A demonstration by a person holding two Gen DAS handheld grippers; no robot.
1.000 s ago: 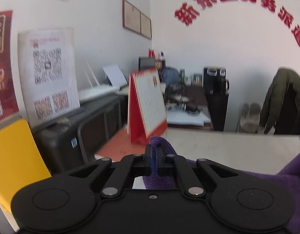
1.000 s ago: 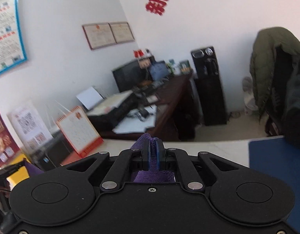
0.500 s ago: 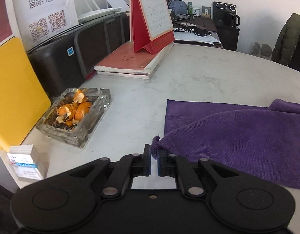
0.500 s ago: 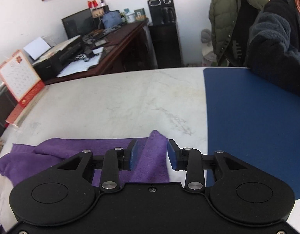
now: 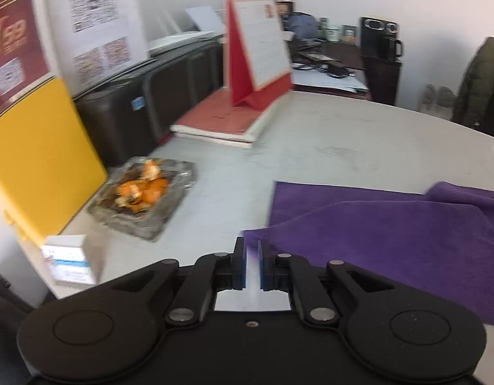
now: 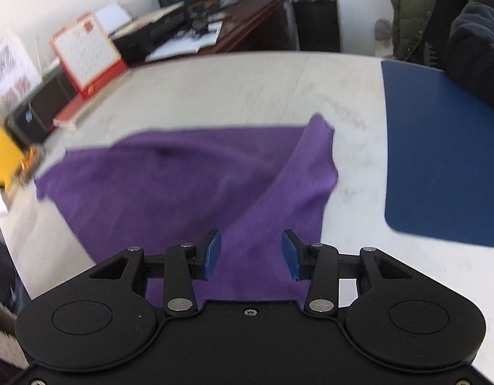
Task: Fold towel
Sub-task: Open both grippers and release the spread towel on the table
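A: What's different from a second ago?

B: Both grippers were raised with purple cloth pinched; now they look down at the table point(image 6: 234, 83). The right gripper point(image 6: 251, 253) is opening its jaws, the towel point(image 6: 189, 173) loose between the pads, touching neither.

A: And the left gripper point(image 5: 251, 264)?

B: Nearly closed, a thin gap, nothing clearly in it; the towel's corner lies just beyond, lower right of its frame.

A: Meaning?

B: One fold looks laid, uneven though.

Two close wrist views angled down, sharing towel point(image 5: 391, 240), table point(image 6: 215, 89)
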